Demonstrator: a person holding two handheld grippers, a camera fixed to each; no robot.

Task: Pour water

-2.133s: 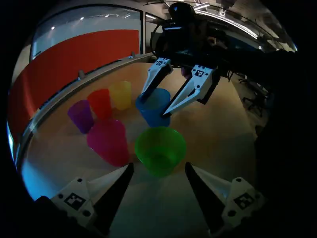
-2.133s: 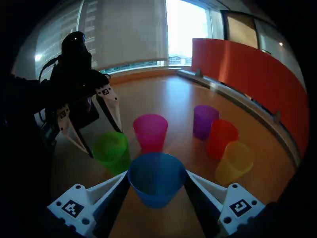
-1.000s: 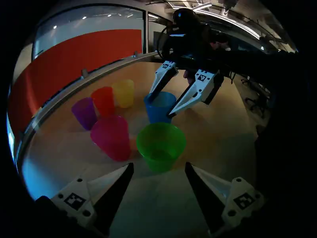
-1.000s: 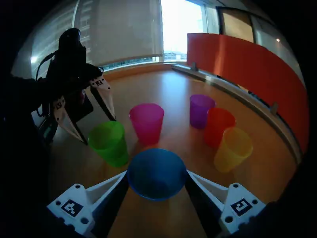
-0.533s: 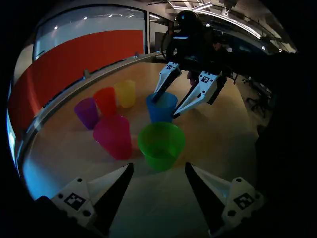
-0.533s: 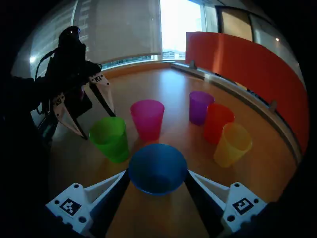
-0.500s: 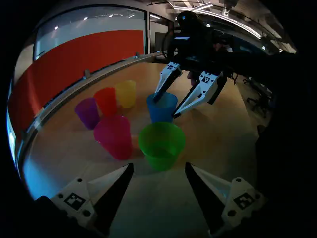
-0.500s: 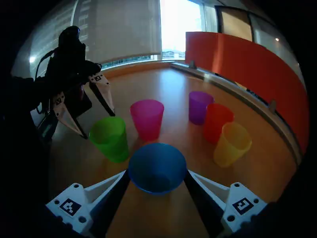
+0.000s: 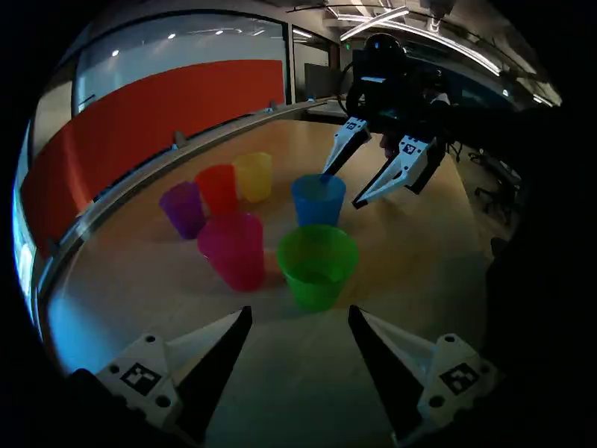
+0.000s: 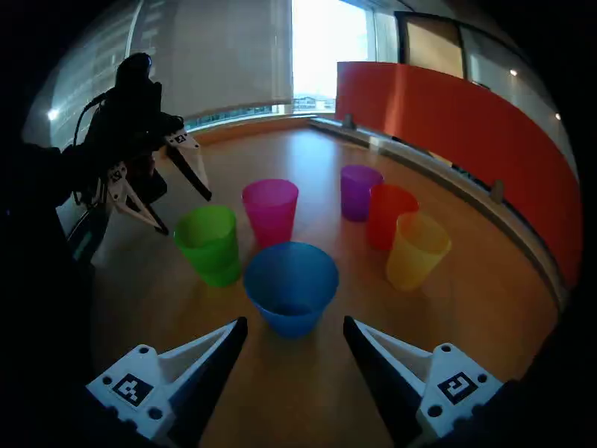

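On a wooden table stand a blue cup (image 10: 291,287) and a green cup (image 10: 209,243), both upright. My right gripper (image 10: 294,321) is open, and its fingertips stop just short of the blue cup, one on each side. My left gripper (image 9: 298,309) is open too, a short way back from the green cup (image 9: 317,265). In the left gripper view the right gripper (image 9: 339,191) hangs behind the blue cup (image 9: 319,200). The left gripper (image 10: 185,214) shows beyond the green cup in the right gripper view. I cannot tell whether either cup holds water.
A pink cup (image 10: 270,209), a purple cup (image 10: 358,190), a red cup (image 10: 388,215) and a yellow cup (image 10: 416,250) stand nearby. An orange partition (image 10: 463,127) runs along the table's far side. A dark sleeve (image 9: 492,119) holds the right gripper.
My right gripper has drawn back from the blue cup, which had sat between its fingers and now stands free. The left gripper has backed off a little from the green cup.
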